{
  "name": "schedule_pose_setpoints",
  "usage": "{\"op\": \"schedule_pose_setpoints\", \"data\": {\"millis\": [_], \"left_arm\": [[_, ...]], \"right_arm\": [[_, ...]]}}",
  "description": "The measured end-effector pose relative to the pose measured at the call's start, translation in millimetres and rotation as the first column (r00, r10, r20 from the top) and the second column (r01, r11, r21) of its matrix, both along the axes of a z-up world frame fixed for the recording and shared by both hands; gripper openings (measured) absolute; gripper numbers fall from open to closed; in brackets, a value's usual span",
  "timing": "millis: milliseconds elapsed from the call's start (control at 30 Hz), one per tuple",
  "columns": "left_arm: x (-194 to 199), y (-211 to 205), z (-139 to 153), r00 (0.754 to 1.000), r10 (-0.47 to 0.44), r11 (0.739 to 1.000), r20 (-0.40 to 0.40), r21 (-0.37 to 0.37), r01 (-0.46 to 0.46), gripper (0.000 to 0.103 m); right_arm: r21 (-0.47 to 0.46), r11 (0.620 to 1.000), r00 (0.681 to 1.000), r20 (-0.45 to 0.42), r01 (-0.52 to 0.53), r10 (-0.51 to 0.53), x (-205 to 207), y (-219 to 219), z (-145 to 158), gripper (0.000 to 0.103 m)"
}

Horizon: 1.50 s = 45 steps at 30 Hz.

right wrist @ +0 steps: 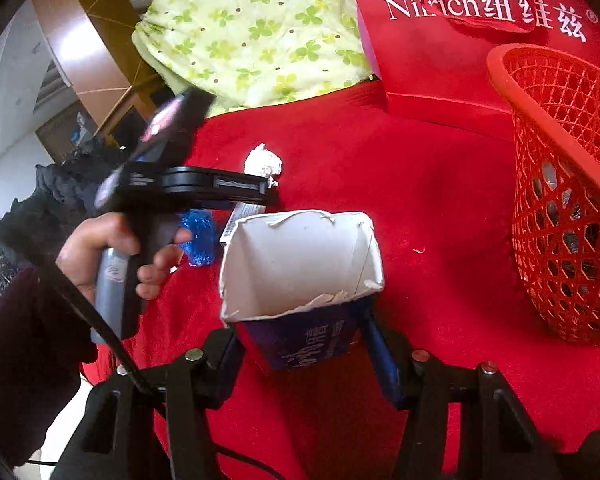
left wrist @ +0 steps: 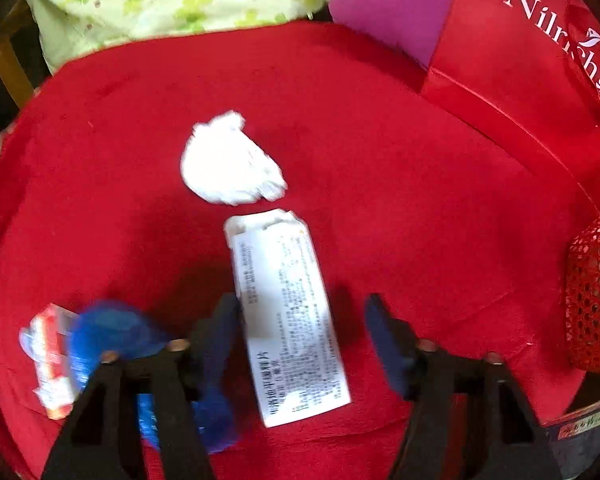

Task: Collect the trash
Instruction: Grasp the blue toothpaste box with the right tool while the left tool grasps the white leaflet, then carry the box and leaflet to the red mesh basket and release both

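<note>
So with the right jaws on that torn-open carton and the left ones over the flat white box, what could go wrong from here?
1. The right gripper holds the blue carton only by its lower end; the tall open top could tip or slip before reaching the red basket.
2. The white box lies flat and closer to one side of the open left gripper, so closing may push it aside.
3. The crumpled tissue and blue wrapper could be overlooked.

crumpled tissue (left wrist: pixel 230 160): white, mid red cloth | printed white box (left wrist: pixel 288 316): flat, just beside it | torn-open carton (right wrist: pixel 300 280): held, tilted | red mesh basket (right wrist: pixel 560 184): upright, right edge
</note>
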<state>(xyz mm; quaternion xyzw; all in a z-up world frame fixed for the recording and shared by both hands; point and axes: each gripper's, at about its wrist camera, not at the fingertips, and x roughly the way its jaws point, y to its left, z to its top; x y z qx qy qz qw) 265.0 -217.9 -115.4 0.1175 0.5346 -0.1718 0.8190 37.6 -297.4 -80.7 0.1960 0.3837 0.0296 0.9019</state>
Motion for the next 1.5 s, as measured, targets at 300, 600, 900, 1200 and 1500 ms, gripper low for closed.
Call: {"op": "schedule_pose_setpoints", "data": {"millis": [300, 600, 900, 1200, 1500], "left_arm": [[-30, 16, 10, 0.999, 0.002, 0.996, 0.044, -0.086, 0.002, 0.043], [-125, 29, 91, 0.958, -0.094, 0.967, 0.27, -0.203, 0.153, 0.043], [-182, 18, 143, 0.891, -0.089, 0.968, 0.444, -0.174, 0.183, 0.043], [-209, 4, 168, 0.836, -0.113, 0.97, 0.537, -0.123, 0.21, 0.044], [-227, -12, 182, 0.813, -0.125, 0.965, 0.568, -0.119, 0.232, 0.044]], "right_arm": [[-0.018, 1.0, 0.985, 0.174, 0.016, -0.012, -21, 1, 28, 0.059], [-0.012, 0.993, 0.957, 0.27, 0.116, -0.108, -58, -16, 66, 0.059], [-0.042, 0.978, 0.917, 0.358, 0.205, -0.177, -98, -36, 116, 0.059], [-0.072, 0.965, 0.895, 0.396, 0.252, -0.204, -115, -37, 139, 0.059], [-0.077, 0.953, 0.874, 0.426, 0.293, -0.234, -134, -49, 148, 0.059]]}}
